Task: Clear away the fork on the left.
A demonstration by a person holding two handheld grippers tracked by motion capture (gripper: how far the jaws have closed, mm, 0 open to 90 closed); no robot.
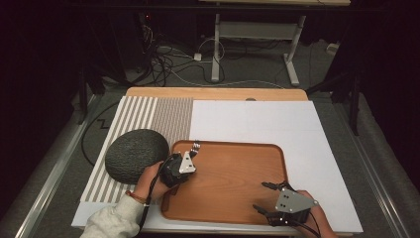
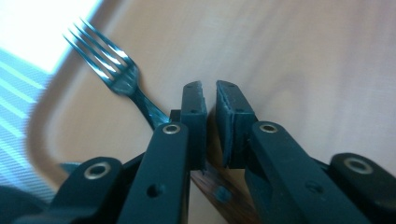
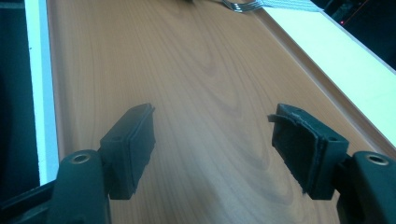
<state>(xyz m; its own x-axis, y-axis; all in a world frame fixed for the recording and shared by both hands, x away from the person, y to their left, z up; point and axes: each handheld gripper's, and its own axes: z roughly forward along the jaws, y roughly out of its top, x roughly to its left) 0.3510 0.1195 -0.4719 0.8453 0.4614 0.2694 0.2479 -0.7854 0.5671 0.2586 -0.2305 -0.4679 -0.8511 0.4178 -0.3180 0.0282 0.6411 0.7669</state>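
A metal fork (image 1: 195,146) with a brown handle sticks out over the far left corner of the wooden tray (image 1: 282,163). My left gripper (image 1: 191,154) is shut on its handle. In the left gripper view the tines of the fork (image 2: 116,70) point up and left, and the handle runs down between the nearly closed jaws of the left gripper (image 2: 208,86) above the tray's floor (image 2: 303,56). My right gripper (image 1: 260,196) stands open over the tray's near right part. The right gripper view shows its jaws (image 3: 212,116) wide apart above bare wood (image 3: 187,70), with the fork's tines (image 3: 240,5) at the top edge.
A dark grey, rough, rounded object (image 1: 137,154) lies on the striped mat (image 1: 143,116), just left of the tray and my left hand. A white board (image 1: 257,119) covers the table beyond and to the right of the tray.
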